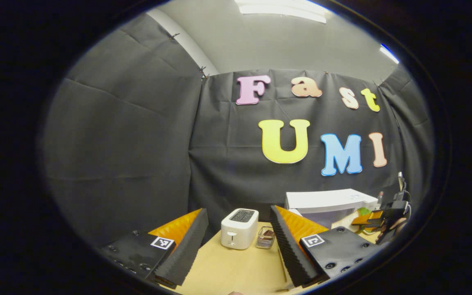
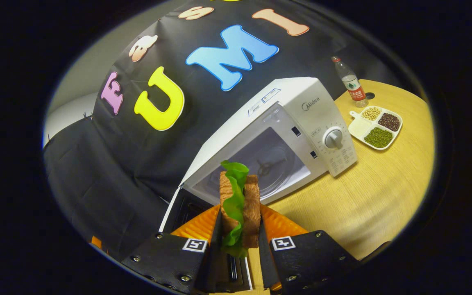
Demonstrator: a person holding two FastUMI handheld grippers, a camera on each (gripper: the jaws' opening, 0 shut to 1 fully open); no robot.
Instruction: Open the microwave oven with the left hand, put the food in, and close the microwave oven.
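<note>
White plastic casing marks the microwave oven (image 2: pixel 285 135), which stands on the pale wooden table (image 2: pixel 379 196) against the black cloth wall. In the right gripper view its door (image 2: pixel 178 213) hangs swung open at the near left, and the lit cavity shows a turntable hub inside. The brand name "Midea" is printed at the top of the control panel above a round dial (image 2: pixel 333 138); the small print around the dial and the two stickers on the top are too small to read.

The right gripper (image 2: pixel 239 229) holds the food, a sandwich (image 2: pixel 240 205) of two brown bread slices with green lettuce between them, standing upright. Both fingers press on its sides, closed to the width of the sandwich, and it hovers just in front of the open cavity.

To the far right of the oven sits a white divided dish (image 2: pixel 375 127) with pale, dark and green beans in separate compartments, and behind it a clear bottle (image 2: pixel 350 82) with a red cap and a red label I cannot read.

In the left gripper view the left gripper (image 1: pixel 240 246) is spread wide and holds nothing, above the table. Beyond it stand a white toaster (image 1: pixel 239 227) and, just to its right, a small clear container (image 1: pixel 265 237). The oven lies far right there.
</note>
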